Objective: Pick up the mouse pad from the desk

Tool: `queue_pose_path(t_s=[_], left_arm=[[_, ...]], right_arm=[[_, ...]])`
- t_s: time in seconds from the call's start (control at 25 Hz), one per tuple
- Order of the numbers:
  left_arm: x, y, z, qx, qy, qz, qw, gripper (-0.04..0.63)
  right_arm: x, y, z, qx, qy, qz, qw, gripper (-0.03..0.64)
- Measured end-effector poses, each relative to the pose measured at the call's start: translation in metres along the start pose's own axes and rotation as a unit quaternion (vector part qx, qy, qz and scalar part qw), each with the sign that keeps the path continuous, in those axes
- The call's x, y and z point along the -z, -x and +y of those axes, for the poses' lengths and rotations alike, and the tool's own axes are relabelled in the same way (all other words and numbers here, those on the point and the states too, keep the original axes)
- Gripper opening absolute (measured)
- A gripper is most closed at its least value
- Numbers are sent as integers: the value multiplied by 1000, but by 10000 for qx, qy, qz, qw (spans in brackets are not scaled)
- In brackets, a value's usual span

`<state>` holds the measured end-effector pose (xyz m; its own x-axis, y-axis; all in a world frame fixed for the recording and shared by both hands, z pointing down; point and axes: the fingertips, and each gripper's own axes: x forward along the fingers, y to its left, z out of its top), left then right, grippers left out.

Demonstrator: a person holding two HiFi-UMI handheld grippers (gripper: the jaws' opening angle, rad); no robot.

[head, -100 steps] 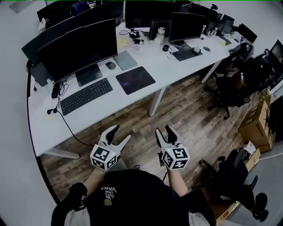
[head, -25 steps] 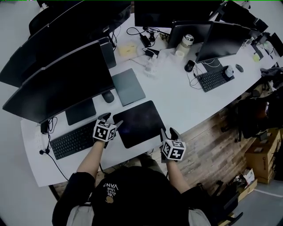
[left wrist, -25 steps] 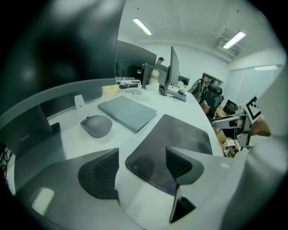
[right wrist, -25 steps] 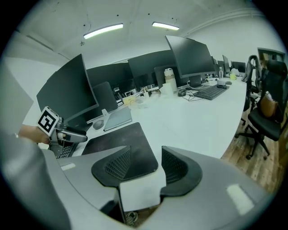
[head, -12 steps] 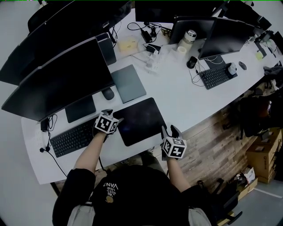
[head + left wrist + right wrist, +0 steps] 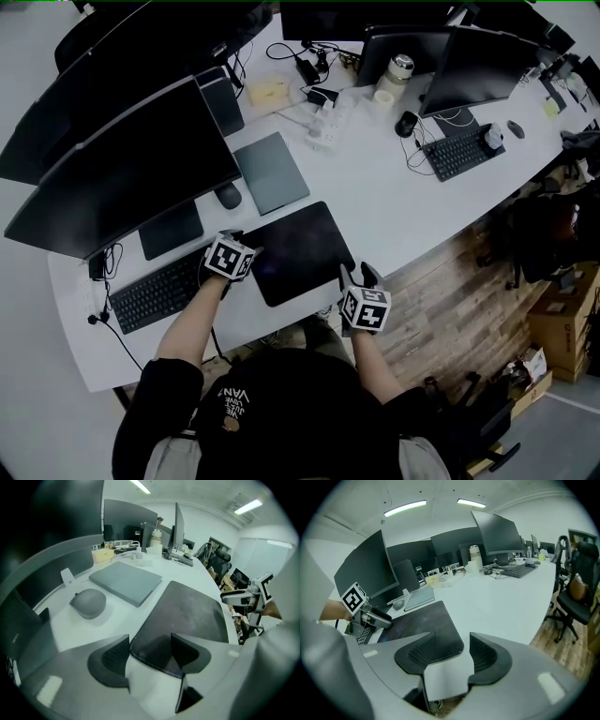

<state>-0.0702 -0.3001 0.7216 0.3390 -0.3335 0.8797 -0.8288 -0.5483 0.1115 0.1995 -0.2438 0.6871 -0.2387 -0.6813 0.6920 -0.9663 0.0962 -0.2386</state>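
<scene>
Black mouse pad [image 6: 298, 246] lengthwise left-right; left tool [image 6: 150, 645] closing, right tool [image 6: 453, 643] opening, astride corners.

Closed grey laptop [image 6: 271, 172] lies flat; dark mouse [image 6: 228, 196] just beside its left edge. Black keyboard [image 6: 155, 291] in front of big dark monitor [image 6: 122, 159]. Farther right: second keyboard [image 6: 457, 150], second mouse [image 6: 405, 124], pale lidded tumbler [image 6: 400, 67], tape roll [image 6: 382, 97]. Wood floor [image 6: 450, 300] and cardboard boxes [image 6: 561, 328] at right.
</scene>
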Motion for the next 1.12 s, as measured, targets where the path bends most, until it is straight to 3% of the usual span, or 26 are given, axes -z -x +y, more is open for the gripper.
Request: queue_pose_path(t_s=[0.08,0.16,0.28,0.72,0.88,1.12], left_arm=[[-1,0,-2,53,-3,20,10000,274],[-2,0,-8,184,-38,70,9998,177],[-2,-2,-16,301,-89,135,9994,112],[-4,2,-24,351,-23,-39,9994,55],[-6,5,-25,383,19,-131,9992,54],[-10,14,-28,448,82,-369,9983,54]], right_arm=[[1,-2,-1,94,46,43,9999,227],[2,-6,0,131,117,112,9998,233],[6,-13,3,146,156,270,9994,239],[10,-23,14,265,497,431,9975,237],[9,-23,26,29,469,365,9982,122],[3,-15,30,-112,354,156,9992,58]])
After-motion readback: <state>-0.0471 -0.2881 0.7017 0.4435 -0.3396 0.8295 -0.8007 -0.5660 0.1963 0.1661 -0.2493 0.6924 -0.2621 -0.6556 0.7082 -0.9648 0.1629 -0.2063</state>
